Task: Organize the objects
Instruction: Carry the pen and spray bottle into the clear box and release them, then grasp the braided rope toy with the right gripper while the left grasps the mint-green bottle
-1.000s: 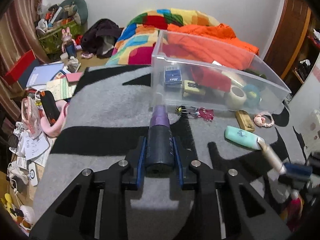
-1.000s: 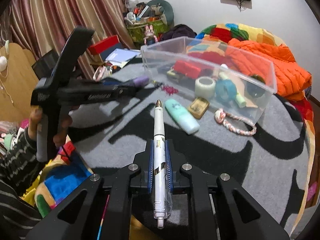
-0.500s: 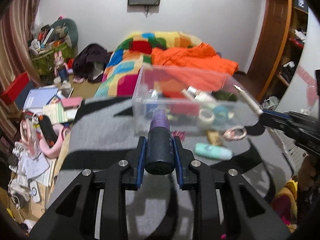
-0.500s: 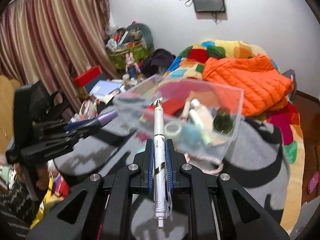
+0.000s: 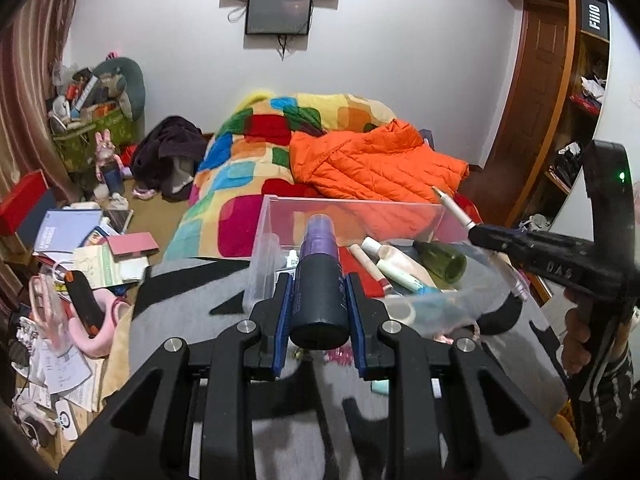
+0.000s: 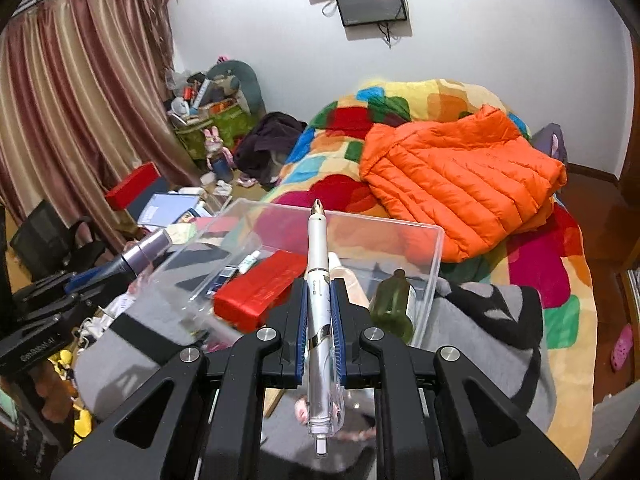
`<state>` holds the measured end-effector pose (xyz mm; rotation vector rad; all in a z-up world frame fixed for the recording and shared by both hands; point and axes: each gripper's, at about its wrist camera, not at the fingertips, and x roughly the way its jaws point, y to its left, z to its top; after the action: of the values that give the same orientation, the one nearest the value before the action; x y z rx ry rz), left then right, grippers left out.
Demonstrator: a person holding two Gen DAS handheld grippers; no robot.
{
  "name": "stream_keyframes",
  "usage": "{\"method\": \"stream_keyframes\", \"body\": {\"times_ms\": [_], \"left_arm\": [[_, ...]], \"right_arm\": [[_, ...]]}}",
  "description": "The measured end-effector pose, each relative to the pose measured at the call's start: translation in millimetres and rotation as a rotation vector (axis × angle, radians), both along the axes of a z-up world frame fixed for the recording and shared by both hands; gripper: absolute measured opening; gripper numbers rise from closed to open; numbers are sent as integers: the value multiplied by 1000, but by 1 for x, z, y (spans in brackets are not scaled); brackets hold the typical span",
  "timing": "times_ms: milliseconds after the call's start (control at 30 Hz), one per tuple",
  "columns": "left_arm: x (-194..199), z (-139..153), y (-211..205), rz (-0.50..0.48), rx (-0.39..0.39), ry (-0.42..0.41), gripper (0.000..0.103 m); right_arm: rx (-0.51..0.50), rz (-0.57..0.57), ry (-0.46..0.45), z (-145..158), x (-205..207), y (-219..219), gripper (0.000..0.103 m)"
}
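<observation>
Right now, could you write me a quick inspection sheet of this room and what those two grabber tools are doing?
Surface: grey and black blanket on the bed.
Job's things: clear plastic box holding a red case, a green bottle and tubes.
Clutter: books and papers on the floor, full green basket, dark clothes.
Grippers: left gripper clamps a dark marker with a purple tip; right gripper clamps a white pen.
Cables: cords hang under the wall screen.
Surroundings: orange jacket, colourful quilt, curtain, wooden shelves.
</observation>
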<state>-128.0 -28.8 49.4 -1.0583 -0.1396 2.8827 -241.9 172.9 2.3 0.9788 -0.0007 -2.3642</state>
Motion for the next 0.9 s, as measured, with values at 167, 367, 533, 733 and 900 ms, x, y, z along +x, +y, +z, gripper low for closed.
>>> {"method": "stream_keyframes", "body": {"times_ms": [167,367,533,733,900], "left_arm": [[-33,-16,-2,-20,46,-76,25],[-49,-28,7,-51,55,-123,26],[-50,-30,18,-88,31,-134,26],[-41,-23,28,-115,-15,-109,29],[-26,-15,31,-122,-52,-71,46]], "right_arm": [[49,12,-27,-17,-13,-17,10],[108,44,-57,-35,-22,-35,10],[133,75,-82,-43,-18,-41,11],[127,75,-72,-35,-7,-37,13],[98,70,-62,-22,4,-26,19]]}}
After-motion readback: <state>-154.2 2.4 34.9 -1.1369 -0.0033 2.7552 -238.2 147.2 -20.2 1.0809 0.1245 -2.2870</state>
